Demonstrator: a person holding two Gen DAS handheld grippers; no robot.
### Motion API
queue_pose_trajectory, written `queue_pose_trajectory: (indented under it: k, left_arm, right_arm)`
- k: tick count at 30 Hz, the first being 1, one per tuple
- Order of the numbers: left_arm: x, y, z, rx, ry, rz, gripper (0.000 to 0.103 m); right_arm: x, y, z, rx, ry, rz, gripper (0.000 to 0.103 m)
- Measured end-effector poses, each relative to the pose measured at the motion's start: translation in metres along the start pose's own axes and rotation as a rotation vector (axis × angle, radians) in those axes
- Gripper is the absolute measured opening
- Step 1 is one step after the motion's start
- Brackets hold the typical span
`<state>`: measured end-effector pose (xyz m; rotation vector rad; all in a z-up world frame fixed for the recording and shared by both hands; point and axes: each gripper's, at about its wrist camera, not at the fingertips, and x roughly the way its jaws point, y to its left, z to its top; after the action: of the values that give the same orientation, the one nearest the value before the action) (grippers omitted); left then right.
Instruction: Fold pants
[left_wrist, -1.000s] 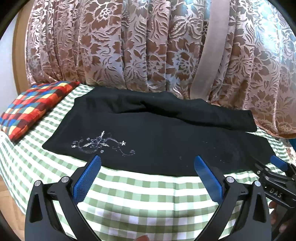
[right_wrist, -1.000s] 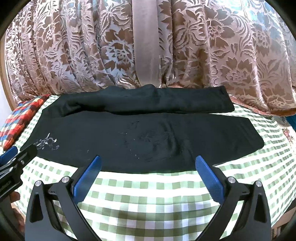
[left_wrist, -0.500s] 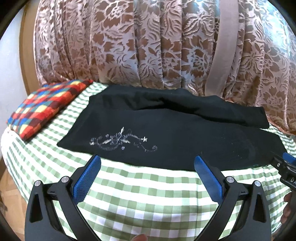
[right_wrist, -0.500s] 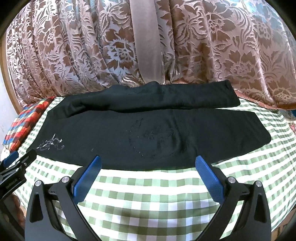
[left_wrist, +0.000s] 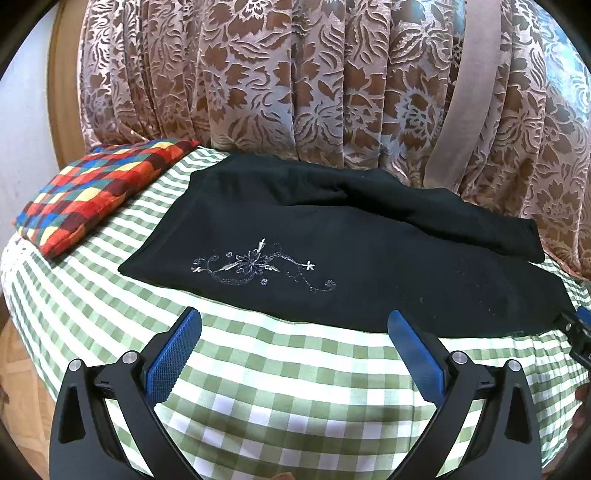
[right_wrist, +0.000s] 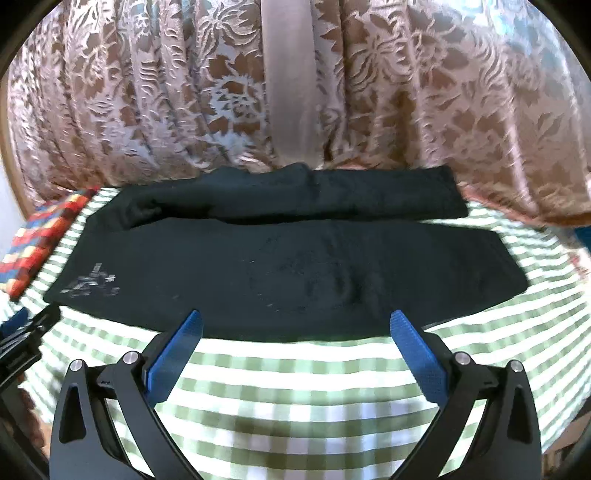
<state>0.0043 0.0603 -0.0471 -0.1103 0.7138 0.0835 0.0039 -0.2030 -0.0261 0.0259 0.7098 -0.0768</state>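
Note:
Black pants lie flat across the green checked table, one leg lying along the far side. A silver embroidered flower marks the left end. They also show in the right wrist view. My left gripper is open and empty, hovering just short of the pants' near edge. My right gripper is open and empty at the near edge, further right. Its tip shows at the right edge of the left wrist view.
A multicoloured checked cushion lies at the table's far left. A brown floral curtain hangs close behind the table. The table edge drops off at left, with wooden floor below.
Both grippers have shifted: the left view swings left so the embroidery sits more central, and the right gripper has moved away to the right. Both stay open.

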Motion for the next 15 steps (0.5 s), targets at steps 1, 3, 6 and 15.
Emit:
queue_pose_trajectory:
  k: [1,3,6,15]
  left_arm:
    - [0.0,0.001,0.0,-0.004,-0.002,0.003,0.1]
    - [0.001,0.002,-0.001,-0.007,0.002,0.006,0.1]
    - [0.001,0.003,-0.002,-0.008,0.009,0.004,0.1]
    - [0.009,0.002,-0.005,-0.003,0.049,0.003,0.1]
  right_arm:
    - [-0.002,0.0,0.001,-0.004,-0.009,-0.015,0.101]
    - [-0.01,0.002,0.004,-0.02,-0.043,-0.048,0.101]
    - [-0.019,0.005,0.006,-0.044,-0.088,-0.055,0.101]
    - [-0.014,0.0,0.003,-0.038,-0.077,0.012,0.101]
